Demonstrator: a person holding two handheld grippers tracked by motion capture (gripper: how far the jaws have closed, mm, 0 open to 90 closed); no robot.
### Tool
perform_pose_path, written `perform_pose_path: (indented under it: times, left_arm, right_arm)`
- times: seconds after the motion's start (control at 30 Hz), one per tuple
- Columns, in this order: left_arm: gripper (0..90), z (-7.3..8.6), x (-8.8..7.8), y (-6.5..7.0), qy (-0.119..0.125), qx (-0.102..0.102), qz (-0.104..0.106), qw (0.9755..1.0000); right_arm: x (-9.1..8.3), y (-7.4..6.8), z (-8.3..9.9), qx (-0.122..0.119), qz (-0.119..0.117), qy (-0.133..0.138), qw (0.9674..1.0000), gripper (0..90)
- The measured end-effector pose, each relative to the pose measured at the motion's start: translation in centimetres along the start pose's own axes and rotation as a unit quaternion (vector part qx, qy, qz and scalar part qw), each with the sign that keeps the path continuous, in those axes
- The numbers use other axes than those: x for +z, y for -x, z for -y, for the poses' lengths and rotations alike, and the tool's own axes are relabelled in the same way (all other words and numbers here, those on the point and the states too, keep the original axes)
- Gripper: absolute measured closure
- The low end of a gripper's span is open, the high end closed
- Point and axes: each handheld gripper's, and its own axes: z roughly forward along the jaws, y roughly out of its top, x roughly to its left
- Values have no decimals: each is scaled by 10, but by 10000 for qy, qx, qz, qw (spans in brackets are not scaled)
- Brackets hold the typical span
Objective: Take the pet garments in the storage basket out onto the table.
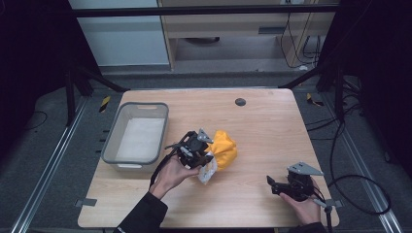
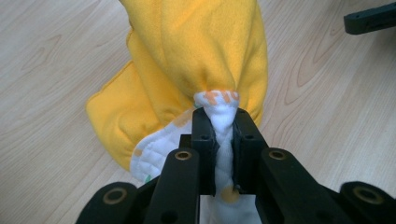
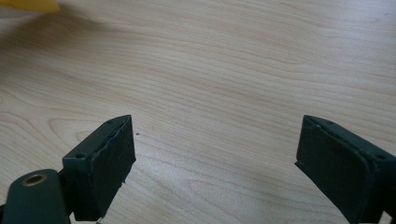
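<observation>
- While the left gripper (image 1: 206,158) pinched a bunched fold of the yellow cloth (image 1: 224,148) between its closed jaws, the cloth sat near the middle of the wooden table (image 1: 262,126), just right of the grey bin (image 1: 138,138).
- From the left gripper view, the jaws pressed on the white quilted underside of the cloth (image 2: 196,60), and the yellow side ballooned out beyond them onto the pale wood.
- At the near right corner of the table, the right gripper (image 1: 272,183) lay low in the person's hand, its jaws wide apart and holding nothing; the right gripper view showed bare wood grain between its two pads (image 3: 112,163).
- Light wood with wavy grain made up the table top, with a small dark round plug (image 1: 240,102) near its far edge.
- The bin stood on the table's left side, a white liner lying flat on its bottom.
- Metal rails (image 1: 48,170) ran along the grey floor on both sides of the table, and black cables (image 1: 359,194) looped on the floor to the right.
- Beyond the table stood a pale wooden cabinet (image 1: 228,34) and a light panel, with dark curtains at either side.
</observation>
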Motion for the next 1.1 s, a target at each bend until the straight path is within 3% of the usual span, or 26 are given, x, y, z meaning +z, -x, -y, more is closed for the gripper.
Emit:
perform_pose_path:
  times: [0.87,1.1]
  left_arm:
    - [801,3,31,5,-181,77,172,9997]
    - [773,7,40,5,-325,89,216,9992]
  right_arm:
    - [0,-1,0,-1,15,-17,10000,118]
    - [0,-1,0,3,12,-17,10000,118]
